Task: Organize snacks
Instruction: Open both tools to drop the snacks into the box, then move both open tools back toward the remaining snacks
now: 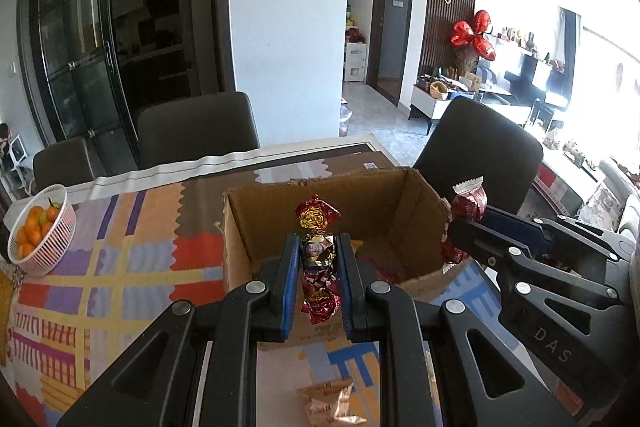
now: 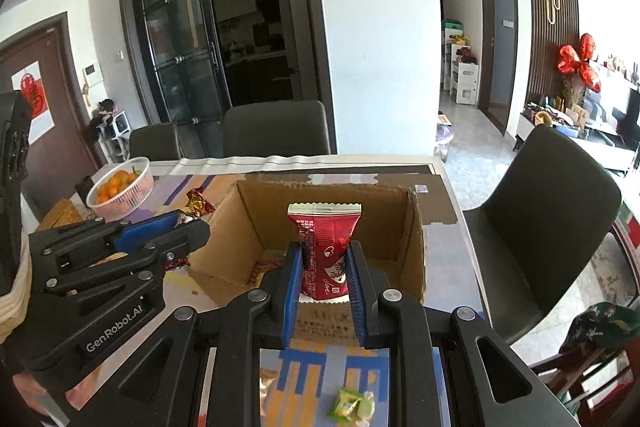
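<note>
we are in the carrying step: each gripper holds a snack and both hang in front of the open cardboard box, which stands on the tabletop under a patterned cloth.

the left gripper has its jaws narrow, clamped on a red and gold foil candy that stands upright between them, its top twist at 12 o'clock from the jaws and in line with the box's opening. the right gripper has its jaws narrow too, pinching a red snack packet upright, with the crimped top edge poking up at 12 o'clock. from the left wrist view the right gripper sits at 3 o'clock, beside the box's right wall.

the box already holds some wrapped items on its floor, though we cannot tell what they are. a green candy and a beige wrapper lie loose on the cloth at 6 o'clock, near us.

next, we judge, both loads must clear the near wall of the box, hang over the opening, and only then should the jaws widen so the snacks drop inside. the loose pieces wait for a later pick.
</note>
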### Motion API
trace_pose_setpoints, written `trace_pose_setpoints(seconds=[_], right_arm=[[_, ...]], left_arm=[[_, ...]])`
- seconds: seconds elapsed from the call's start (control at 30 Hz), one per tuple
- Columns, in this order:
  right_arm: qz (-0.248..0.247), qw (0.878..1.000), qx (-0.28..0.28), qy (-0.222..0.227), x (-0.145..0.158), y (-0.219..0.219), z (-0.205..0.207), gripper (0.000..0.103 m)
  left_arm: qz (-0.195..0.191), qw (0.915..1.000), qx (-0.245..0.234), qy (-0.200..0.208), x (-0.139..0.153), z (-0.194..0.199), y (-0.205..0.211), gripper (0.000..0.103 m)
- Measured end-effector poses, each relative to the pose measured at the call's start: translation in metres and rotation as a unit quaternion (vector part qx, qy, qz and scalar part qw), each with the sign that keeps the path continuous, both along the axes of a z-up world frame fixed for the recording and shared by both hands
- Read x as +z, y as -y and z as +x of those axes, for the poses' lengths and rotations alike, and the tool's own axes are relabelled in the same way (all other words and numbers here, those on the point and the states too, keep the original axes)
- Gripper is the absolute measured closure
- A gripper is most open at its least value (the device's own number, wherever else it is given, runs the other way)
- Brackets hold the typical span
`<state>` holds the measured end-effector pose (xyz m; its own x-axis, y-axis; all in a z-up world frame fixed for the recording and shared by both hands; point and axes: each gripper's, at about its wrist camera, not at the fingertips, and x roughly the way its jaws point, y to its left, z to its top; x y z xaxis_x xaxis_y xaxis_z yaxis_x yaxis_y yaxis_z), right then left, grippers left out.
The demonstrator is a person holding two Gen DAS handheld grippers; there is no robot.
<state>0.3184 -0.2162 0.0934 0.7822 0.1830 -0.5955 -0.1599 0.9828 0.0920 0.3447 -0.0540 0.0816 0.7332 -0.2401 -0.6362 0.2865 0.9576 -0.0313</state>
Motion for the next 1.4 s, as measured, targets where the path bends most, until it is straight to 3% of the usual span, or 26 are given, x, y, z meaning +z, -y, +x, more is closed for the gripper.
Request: trace_pose_setpoints(seconds=[0.23, 0.27, 0.3, 0.37, 0.4, 0.53, 1.07, 1.4], right_arm=[[-0.009, 1.000, 0.001, -0.014, -0.011, 0.003, 0.025, 0.080], [-0.011, 1.000, 0.002, -0.016, -0.013, 0.003, 0.030, 0.080], [-0.012, 1.000, 0.000, -0.014, -0.014, 0.004, 0.033, 0.079], [-0.020, 1.000, -0.010, -0.011, -0.015, 0.004, 0.034, 0.062], [-0.025, 0.999, -0.020, -0.009, -0.017, 0.005, 0.033, 0.057], [-0.031, 0.999, -0.029, -0.010, -0.020, 0.009, 0.028, 0.057], [-0.019, 0.999, -0.029, -0.002, -0.021, 0.009, -0.034, 0.057], [-0.021, 0.998, -0.054, 0.004, -0.028, 0.018, -0.071, 0.057]], left_arm=[[0.011, 0.9998, 0.001, -0.016, -0.013, 0.027, 0.007, 0.083], [0.014, 0.9997, 0.004, -0.019, -0.015, 0.030, 0.009, 0.080], [0.014, 0.9996, 0.009, -0.022, -0.016, 0.032, 0.008, 0.066], [0.007, 0.9995, 0.020, -0.025, -0.020, 0.032, 0.004, 0.054], [0.006, 0.9994, 0.024, -0.025, -0.020, 0.031, 0.002, 0.054], [0.017, 0.9993, 0.027, -0.018, -0.020, 0.016, 0.001, 0.054], [-0.006, 0.9988, 0.030, -0.039, -0.024, -0.054, -0.009, 0.051], [0.005, 0.9982, 0.035, -0.049, -0.041, -0.089, -0.007, 0.049]])
